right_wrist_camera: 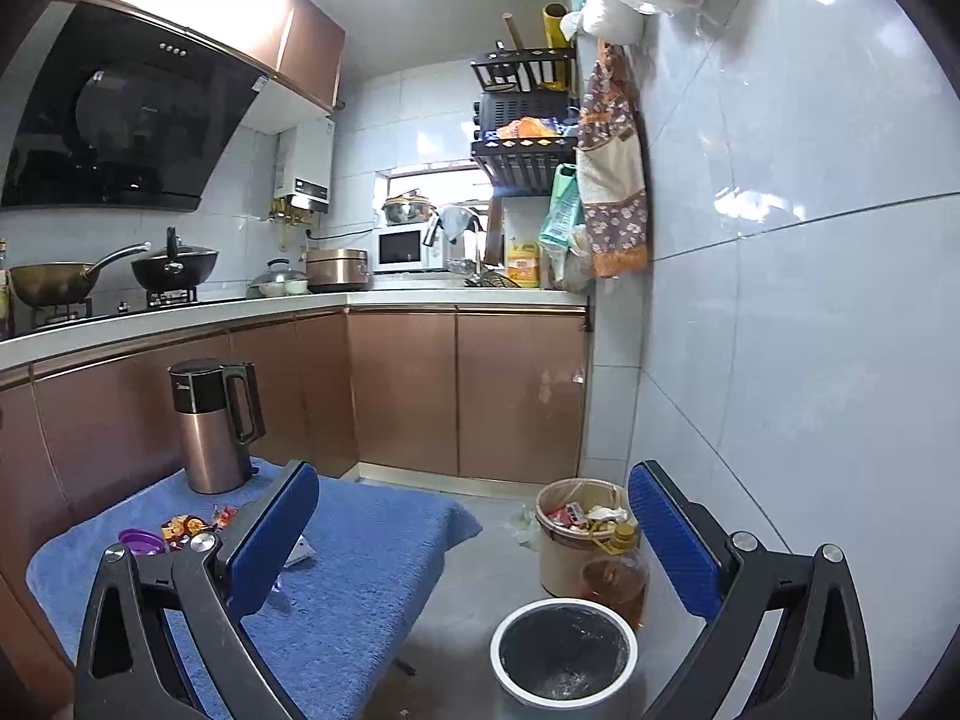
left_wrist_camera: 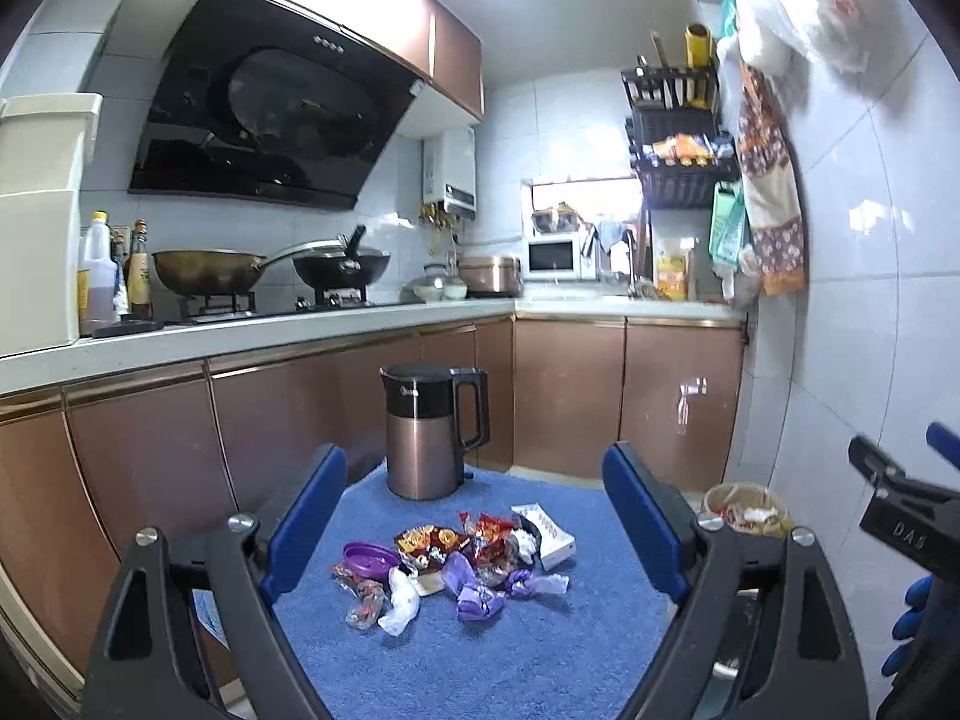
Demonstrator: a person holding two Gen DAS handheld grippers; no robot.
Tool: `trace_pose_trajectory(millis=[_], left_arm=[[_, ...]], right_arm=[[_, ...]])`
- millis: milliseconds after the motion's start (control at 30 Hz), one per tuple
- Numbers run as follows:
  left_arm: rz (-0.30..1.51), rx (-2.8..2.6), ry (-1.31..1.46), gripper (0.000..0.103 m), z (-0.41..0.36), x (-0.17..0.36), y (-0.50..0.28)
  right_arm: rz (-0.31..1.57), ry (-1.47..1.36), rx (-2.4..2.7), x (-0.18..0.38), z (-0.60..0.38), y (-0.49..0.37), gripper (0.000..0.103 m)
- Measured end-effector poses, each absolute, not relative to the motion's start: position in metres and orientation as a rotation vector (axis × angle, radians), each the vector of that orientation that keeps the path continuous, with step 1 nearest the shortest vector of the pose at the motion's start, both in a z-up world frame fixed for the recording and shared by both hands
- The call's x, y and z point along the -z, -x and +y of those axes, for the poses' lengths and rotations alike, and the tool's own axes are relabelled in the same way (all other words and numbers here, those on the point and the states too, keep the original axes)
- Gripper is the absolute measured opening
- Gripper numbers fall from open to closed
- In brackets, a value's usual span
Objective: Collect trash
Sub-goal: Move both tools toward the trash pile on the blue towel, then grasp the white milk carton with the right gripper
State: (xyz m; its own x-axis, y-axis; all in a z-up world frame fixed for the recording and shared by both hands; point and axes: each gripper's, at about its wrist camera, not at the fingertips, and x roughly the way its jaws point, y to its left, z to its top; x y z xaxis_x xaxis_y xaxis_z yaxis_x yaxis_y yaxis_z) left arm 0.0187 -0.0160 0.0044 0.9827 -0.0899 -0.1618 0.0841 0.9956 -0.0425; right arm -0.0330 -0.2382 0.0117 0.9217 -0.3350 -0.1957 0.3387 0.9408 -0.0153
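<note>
Grippers frame both views. Left gripper (left_wrist_camera: 474,516) has its blue-padded jaws spread wide apart, holding nothing, at the bottom of the left wrist view. Between those jaws, at lower centre, a pile of trash (left_wrist_camera: 456,564) lies on a blue towel-covered table (left_wrist_camera: 480,660): crinkled red and orange snack wrappers, purple and clear plastic scraps, a purple lid and a small white box, loosely heaped and touching. Behind the pile stands a copper kettle (left_wrist_camera: 429,432). Right gripper (right_wrist_camera: 474,540), jaws also wide apart and holding nothing, fills the bottom of the right wrist view. Between its jaws, at lower centre, sits a white bin (right_wrist_camera: 564,651) with a dark liner; above it stands a beige bin (right_wrist_camera: 555,564), already full of rubbish.
</note>
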Motion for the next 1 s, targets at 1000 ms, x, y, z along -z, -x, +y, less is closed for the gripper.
trace_pose_trajectory(millis=[1000], left_arm=[[0.465,0.079,-0.130,0.087,-0.023,0.069,-0.188]], right_arm=[[0.334,-0.080,0.262,0.051,-0.261,-0.117,0.103]])
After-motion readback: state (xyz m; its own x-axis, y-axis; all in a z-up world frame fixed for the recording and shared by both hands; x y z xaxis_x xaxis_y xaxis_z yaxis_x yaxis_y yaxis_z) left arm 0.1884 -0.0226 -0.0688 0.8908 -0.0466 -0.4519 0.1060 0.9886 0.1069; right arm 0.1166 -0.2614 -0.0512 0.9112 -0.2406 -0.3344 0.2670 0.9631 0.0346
